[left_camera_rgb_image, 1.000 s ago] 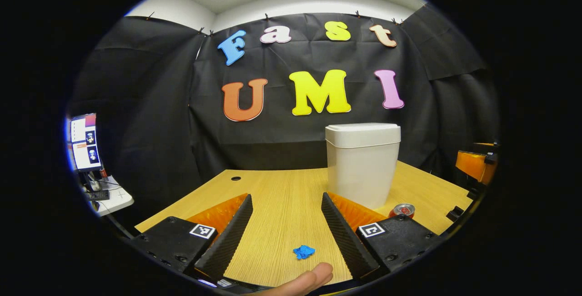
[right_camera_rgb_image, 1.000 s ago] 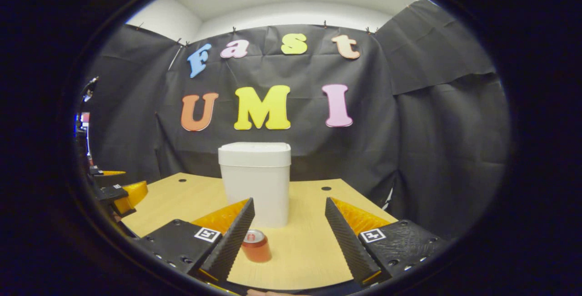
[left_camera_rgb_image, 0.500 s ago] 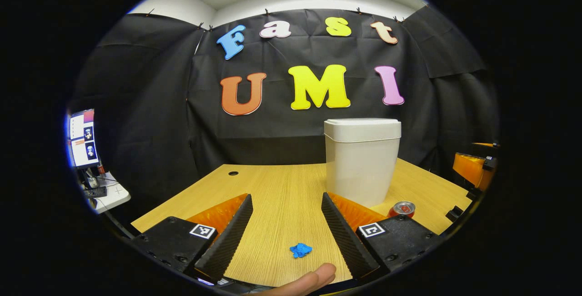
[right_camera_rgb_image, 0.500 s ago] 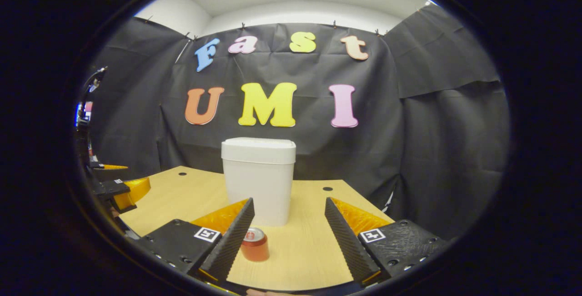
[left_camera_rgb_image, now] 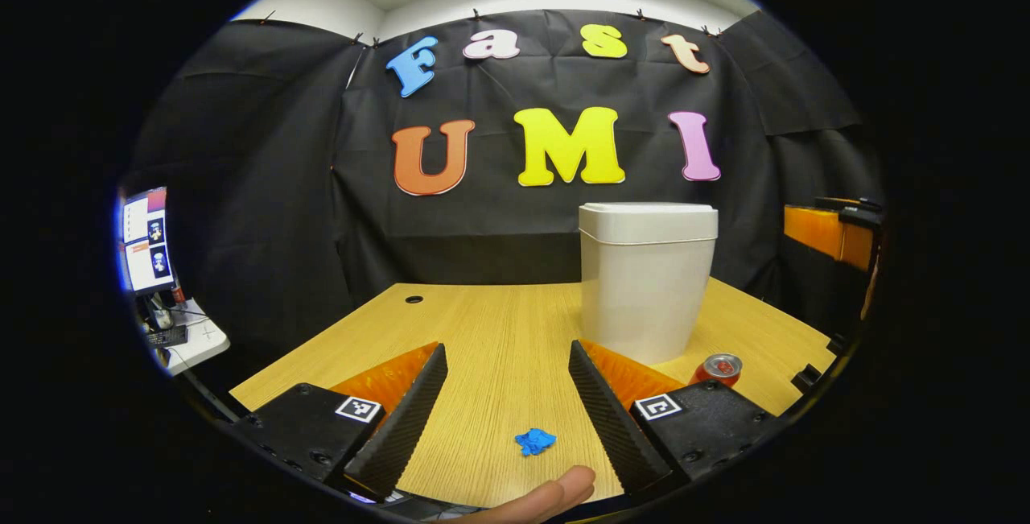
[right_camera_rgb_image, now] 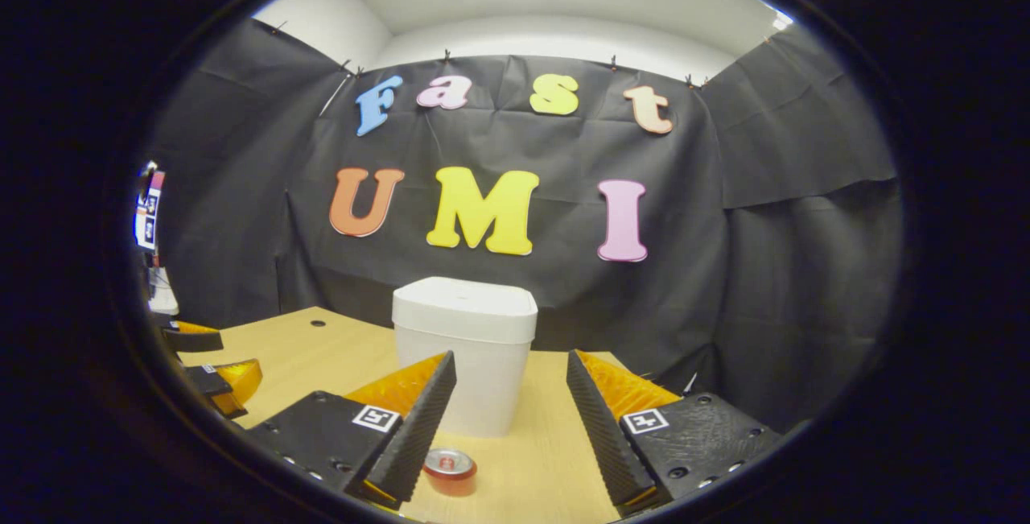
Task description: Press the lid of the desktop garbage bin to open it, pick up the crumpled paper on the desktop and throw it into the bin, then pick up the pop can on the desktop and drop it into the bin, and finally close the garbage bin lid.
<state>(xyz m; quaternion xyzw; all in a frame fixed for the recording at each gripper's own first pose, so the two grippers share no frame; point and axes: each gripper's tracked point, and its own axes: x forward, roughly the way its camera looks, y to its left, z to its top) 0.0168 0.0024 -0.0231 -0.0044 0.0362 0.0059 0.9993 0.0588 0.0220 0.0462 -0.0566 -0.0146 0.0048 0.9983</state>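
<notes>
A white garbage bin [left_camera_rgb_image: 646, 282] with its lid [right_camera_rgb_image: 465, 303] down stands on the wooden desk [left_camera_rgb_image: 499, 347]. A small blue crumpled paper [left_camera_rgb_image: 534, 441] lies on the desk between the fingers of my left gripper [left_camera_rgb_image: 508, 415], which is open and holds nothing. A red pop can [left_camera_rgb_image: 718, 369] stands upright in front of the bin, to its right. In the right gripper view the can [right_camera_rgb_image: 450, 471] sits low, beside the left finger. My right gripper [right_camera_rgb_image: 509, 427] is open, raised to about lid height and short of the bin [right_camera_rgb_image: 475, 363].
A fingertip of a hand [left_camera_rgb_image: 539, 497] shows at the bottom of the left gripper view. A side table with a monitor [left_camera_rgb_image: 146, 241] stands far left. The right gripper's body [left_camera_rgb_image: 829, 230] hangs at the right edge. The desk has cable holes [left_camera_rgb_image: 414, 299].
My right gripper has risen and tipped, so the bin's lid top now shows and the can has dropped lower in its view. The left gripper has barely shifted.
</notes>
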